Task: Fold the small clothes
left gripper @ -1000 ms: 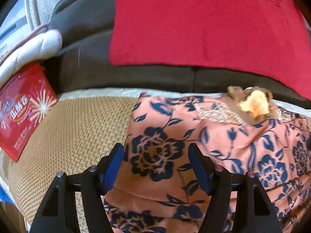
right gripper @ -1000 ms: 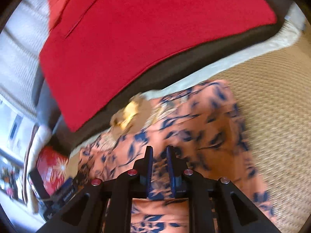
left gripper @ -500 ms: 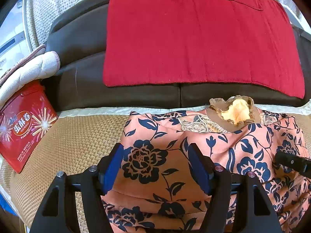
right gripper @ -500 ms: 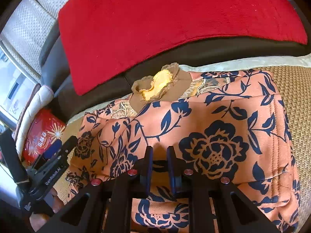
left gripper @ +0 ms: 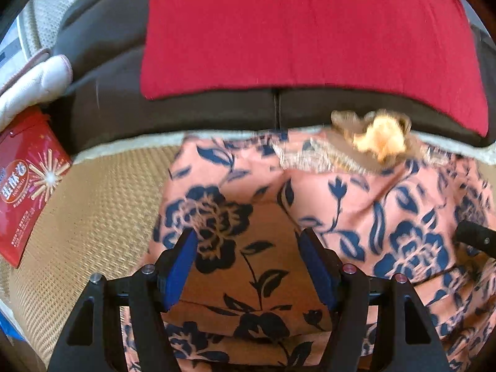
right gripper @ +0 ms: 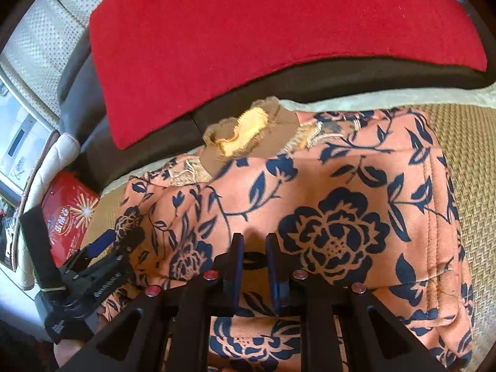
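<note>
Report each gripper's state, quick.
Left gripper: open, over the salmon-pink garment with navy flowers, holding nothing.
Right gripper: nearly closed; whether it pinches the garment cannot be told.

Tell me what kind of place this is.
Probably a home living room: a dark sofa draped with a red blanket, a woven seat mat holding the floral garment, and a red snack box.

Left gripper (left gripper: 248, 248): blue pads spread wide above floral garment (left gripper: 356, 204). Garment lies on woven mat (left gripper: 102, 210). Red cloth (left gripper: 303, 31) drapes dark sofa back (left gripper: 102, 71); red box (left gripper: 28, 183) at left.
</note>
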{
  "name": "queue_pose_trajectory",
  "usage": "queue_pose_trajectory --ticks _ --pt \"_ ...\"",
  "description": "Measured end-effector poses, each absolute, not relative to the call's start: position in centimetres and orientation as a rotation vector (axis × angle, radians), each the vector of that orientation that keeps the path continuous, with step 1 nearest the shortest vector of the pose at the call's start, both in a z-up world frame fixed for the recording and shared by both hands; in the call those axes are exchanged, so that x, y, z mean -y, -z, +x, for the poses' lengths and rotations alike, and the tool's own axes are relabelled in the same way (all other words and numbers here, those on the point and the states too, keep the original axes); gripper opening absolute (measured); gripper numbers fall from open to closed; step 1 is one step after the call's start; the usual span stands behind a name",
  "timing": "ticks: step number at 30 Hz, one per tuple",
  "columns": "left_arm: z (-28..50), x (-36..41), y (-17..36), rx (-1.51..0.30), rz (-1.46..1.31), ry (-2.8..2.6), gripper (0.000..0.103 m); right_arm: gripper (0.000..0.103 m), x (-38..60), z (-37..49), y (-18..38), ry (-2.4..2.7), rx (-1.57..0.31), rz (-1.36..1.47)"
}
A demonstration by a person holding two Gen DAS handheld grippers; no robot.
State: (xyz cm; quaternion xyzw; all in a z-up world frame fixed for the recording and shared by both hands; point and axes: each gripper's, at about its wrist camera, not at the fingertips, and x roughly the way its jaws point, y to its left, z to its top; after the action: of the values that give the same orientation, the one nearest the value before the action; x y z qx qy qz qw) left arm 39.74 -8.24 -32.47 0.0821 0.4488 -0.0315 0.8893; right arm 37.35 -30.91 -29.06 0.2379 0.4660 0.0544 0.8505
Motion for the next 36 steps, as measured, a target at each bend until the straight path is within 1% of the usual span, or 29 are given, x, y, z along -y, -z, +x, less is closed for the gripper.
queue_pose_trajectory --ticks 2,4,5,10,11,12,13,14,17,22,25,28,30,33,36 --pt "40.2 8.1 33.8 -0.994 0.158 0.065 0.069 0.018 31.2 37.4 29.7 -0.113 -1.015 0.508" --pt "40.1 7.9 33.7 -0.997 0.139 0.067 0.069 0.017 31.4 37.1 29.5 -0.117 -1.013 0.511" --pt "40.0 7.8 33.4 -0.996 0.132 0.069 0.069 0.019 31.6 36.8 29.1 -0.121 -1.007 0.508" --pt "38.5 6.0 31.2 -0.951 0.098 0.055 0.069 0.018 33.2 34.1 26.5 -0.153 -0.897 0.510" --pt "38.1 5.6 30.8 -0.940 0.094 0.052 0.069 0.029 33.7 33.3 26.1 -0.152 -0.877 0.516" --pt "37.6 5.2 30.4 -0.929 0.090 0.049 0.069 0.037 34.1 32.6 25.9 -0.147 -0.868 0.519" --pt "36.9 4.6 30.0 -0.915 0.086 0.046 0.069 0.065 34.6 31.8 25.7 -0.135 -0.863 0.522" --pt "36.1 3.8 29.5 -0.902 0.085 0.040 0.069 0.079 35.1 30.9 25.4 -0.125 -0.844 0.528" --pt "33.8 1.3 28.7 -0.886 0.075 -0.001 0.070 0.079 36.9 27.8 24.1 -0.079 -0.776 0.571" --pt "29.3 -3.2 28.6 -0.885 0.096 -0.034 0.070 0.079 39.7 22.0 24.0 -0.049 -0.754 0.656" --pt "25.5 -5.8 29.3 -0.879 0.122 -0.046 0.070 0.079 41.2 17.7 25.0 -0.009 -0.786 0.650" --pt "22.4 -8.1 30.4 -0.904 0.108 -0.050 0.074 0.079 42.8 13.4 26.5 0.030 -0.822 0.687" --pt "20.1 -9.7 31.3 -0.927 0.089 -0.050 0.074 0.079 43.2 11.4 27.2 0.040 -0.845 0.712" --pt "17.8 -10.5 32.3 -0.948 0.097 -0.039 0.074 0.079 42.7 9.2 27.9 0.052 -0.878 0.698" --pt "16.3 -10.8 32.9 -0.978 0.041 0.030 0.074 0.079 41.3 8.1 28.7 0.036 -0.925 0.680"
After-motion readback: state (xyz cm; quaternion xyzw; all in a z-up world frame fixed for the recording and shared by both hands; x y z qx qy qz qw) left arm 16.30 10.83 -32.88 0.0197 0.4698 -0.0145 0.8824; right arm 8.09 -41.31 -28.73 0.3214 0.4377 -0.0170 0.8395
